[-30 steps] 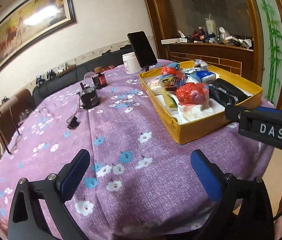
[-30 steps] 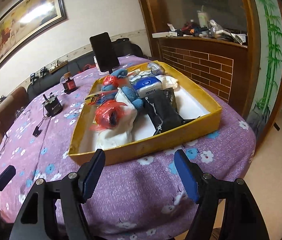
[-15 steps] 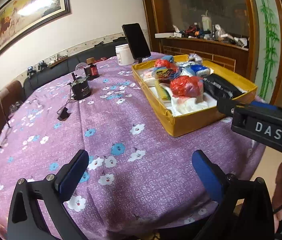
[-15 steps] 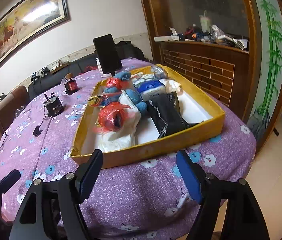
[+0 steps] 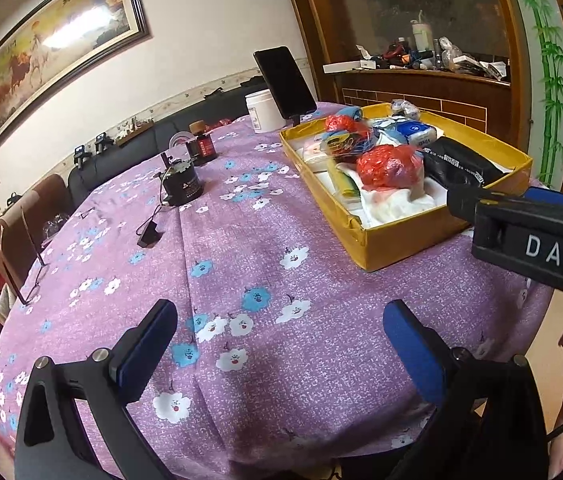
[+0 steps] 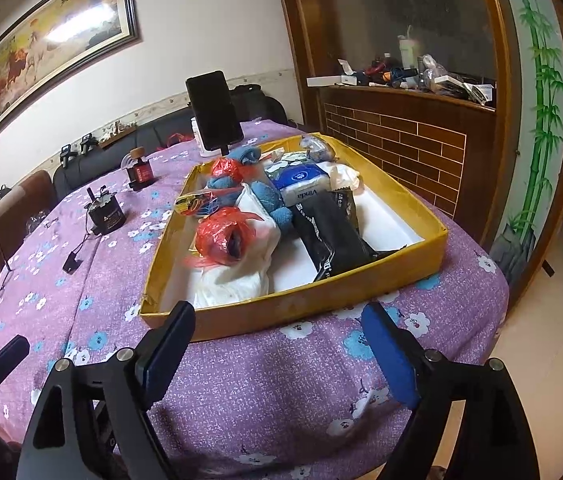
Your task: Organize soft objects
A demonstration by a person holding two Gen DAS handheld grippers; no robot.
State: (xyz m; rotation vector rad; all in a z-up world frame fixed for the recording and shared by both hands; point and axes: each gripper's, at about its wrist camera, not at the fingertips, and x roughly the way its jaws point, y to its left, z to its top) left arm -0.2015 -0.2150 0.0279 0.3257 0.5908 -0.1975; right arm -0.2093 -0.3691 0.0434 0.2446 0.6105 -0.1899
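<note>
A yellow box (image 6: 301,312) (image 5: 401,240) on the purple flowered tablecloth holds several soft things: a red plastic bag (image 6: 221,236) (image 5: 389,166) on white cloth (image 6: 233,284), blue cloths (image 6: 269,200), a Vinda tissue pack (image 6: 301,184) and a black pouch (image 6: 329,236) (image 5: 461,164). My right gripper (image 6: 281,344) hangs just before the box's near wall, its jaws opening with nothing between them. My left gripper (image 5: 281,344) stands open over bare tablecloth, left of the box. In the left wrist view the right gripper's body (image 5: 533,240) shows at the right edge.
A phone on a stand (image 6: 213,112) and a white jar (image 5: 265,110) stand behind the box. A black round device (image 5: 181,186) with a cable and a small dark bottle (image 5: 201,144) sit mid-table. Chairs (image 5: 21,232) are at the left, a cluttered wooden counter (image 6: 409,88) behind.
The right gripper's jaws have spread wider. Both views shifted only slightly; nothing in the box has moved.
</note>
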